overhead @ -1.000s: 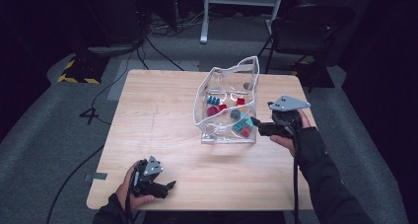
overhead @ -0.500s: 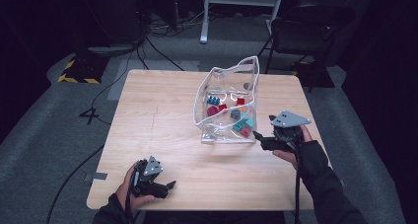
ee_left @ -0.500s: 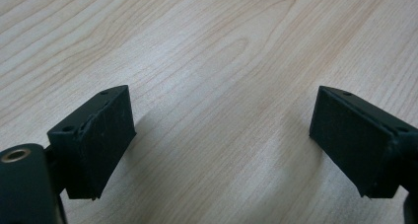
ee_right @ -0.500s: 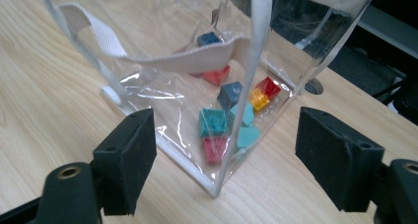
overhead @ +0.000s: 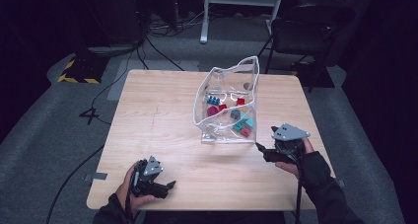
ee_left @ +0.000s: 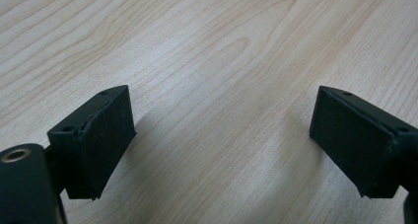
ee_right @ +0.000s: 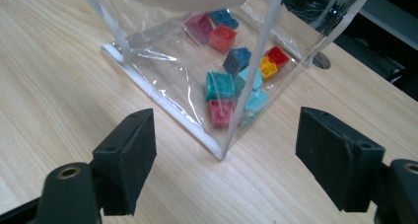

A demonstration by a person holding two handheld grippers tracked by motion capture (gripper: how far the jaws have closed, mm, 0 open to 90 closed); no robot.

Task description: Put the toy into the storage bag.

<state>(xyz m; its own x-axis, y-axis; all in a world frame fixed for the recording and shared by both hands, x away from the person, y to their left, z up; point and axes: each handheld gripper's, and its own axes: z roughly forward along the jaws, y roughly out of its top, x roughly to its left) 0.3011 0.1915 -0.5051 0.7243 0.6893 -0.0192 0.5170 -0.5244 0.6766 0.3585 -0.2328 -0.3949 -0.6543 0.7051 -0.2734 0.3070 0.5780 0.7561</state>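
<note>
Now | right gripper (overhead: 260, 147) low near bag corner, fingers wide, empty | clear bag (overhead: 224, 130) upright, holding coloured bricks (ee_right: 220, 86) | left gripper (overhead: 170, 185) fingers apart, empty, over counter (overhead: 157, 120)

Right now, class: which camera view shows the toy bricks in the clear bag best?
The right gripper view: the bricks sit close, colours and studs distinct through the bag. The high view shows them small; the left gripper view shows bare table.

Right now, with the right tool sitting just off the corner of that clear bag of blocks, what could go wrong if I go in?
The clear bag stands open and looks flimsy, so a push from the right tool could likely tip or slide it instead of gripping it. The blocks lie loose inside; a tilt might spill them onto the table. The left tool rests open at the near edge, too far off to steady the bag.
</note>
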